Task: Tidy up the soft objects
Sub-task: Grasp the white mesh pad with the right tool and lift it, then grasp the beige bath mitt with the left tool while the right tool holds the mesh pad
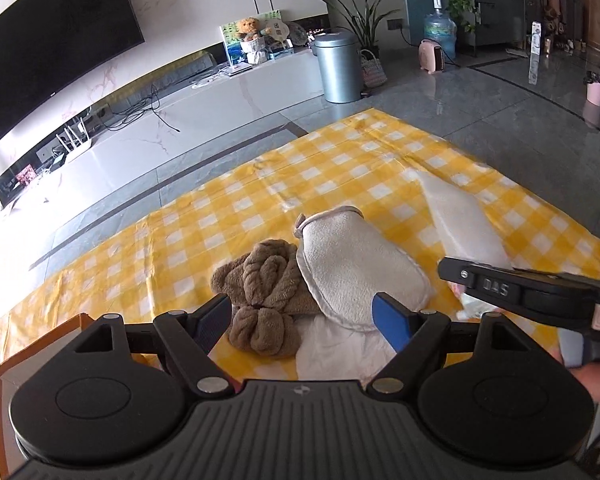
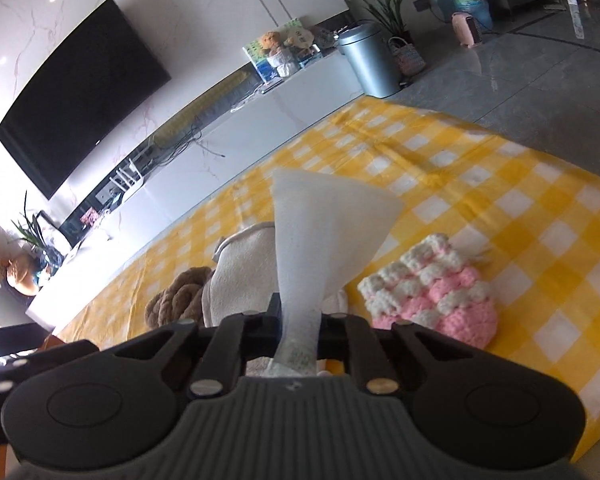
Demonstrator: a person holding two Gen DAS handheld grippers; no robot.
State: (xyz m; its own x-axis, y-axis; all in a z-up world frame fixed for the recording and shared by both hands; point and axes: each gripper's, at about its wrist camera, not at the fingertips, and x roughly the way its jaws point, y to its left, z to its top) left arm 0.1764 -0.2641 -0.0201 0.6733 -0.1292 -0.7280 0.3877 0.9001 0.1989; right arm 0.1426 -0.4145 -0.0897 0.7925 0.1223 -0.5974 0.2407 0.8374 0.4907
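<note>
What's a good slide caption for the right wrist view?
Right gripper shut on a white cloth, lifted above the yellow checked tablecloth, beside a pink-and-white crocheted piece.

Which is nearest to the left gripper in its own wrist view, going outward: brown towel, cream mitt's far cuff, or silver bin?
1. Brown towel, between the open fingers, left side.
2. Cream mitt's far cuff, beyond it, mid-cloth.
3. Silver bin, on the floor past the checkered cloth.
</note>
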